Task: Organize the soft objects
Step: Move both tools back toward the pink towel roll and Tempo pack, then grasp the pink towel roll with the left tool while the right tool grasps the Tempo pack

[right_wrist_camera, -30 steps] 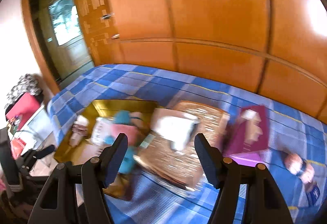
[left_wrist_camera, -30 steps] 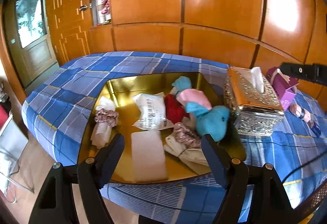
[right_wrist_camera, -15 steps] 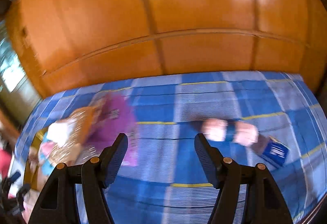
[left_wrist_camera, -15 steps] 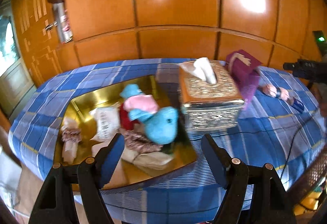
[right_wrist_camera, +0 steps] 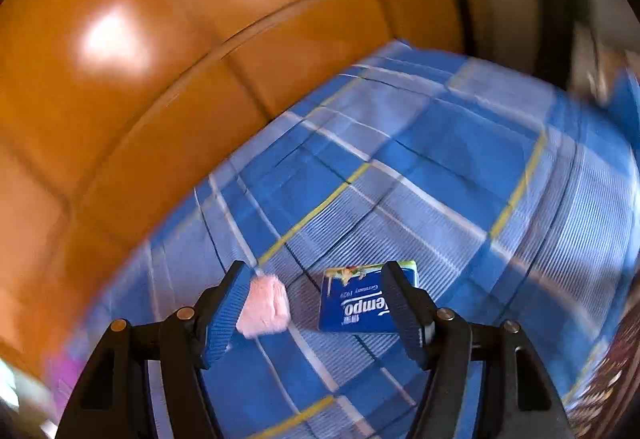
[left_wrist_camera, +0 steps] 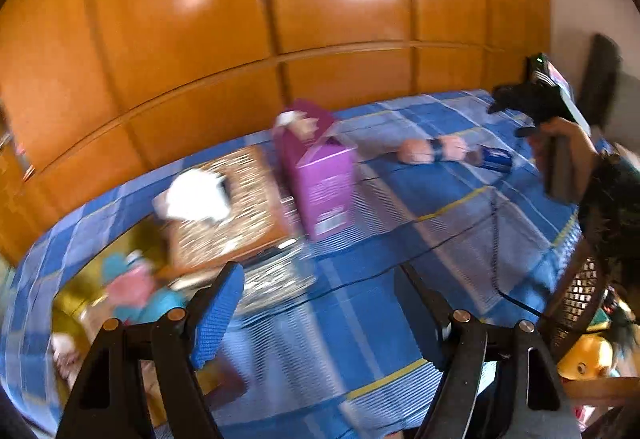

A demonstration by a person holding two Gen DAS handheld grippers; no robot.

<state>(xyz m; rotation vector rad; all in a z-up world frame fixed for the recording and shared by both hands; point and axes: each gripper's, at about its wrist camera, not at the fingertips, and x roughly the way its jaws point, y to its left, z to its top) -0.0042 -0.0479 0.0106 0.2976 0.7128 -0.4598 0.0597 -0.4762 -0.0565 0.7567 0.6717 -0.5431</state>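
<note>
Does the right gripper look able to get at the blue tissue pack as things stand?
Probably yes. The right gripper is open above the checked cloth, with the blue tissue pack lying flat between its fingers. Only the pink soft roll by its left finger could get caught.

blue plaid cloth (right_wrist_camera: 460, 175), wooden wall panels (left_wrist_camera: 240, 39), black cable (left_wrist_camera: 494, 251)

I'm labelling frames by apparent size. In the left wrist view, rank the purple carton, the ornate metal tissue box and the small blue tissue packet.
1. Ornate metal tissue box, nearest the camera.
2. Purple carton, nearly alike.
3. Small blue tissue packet, farthest.
</note>
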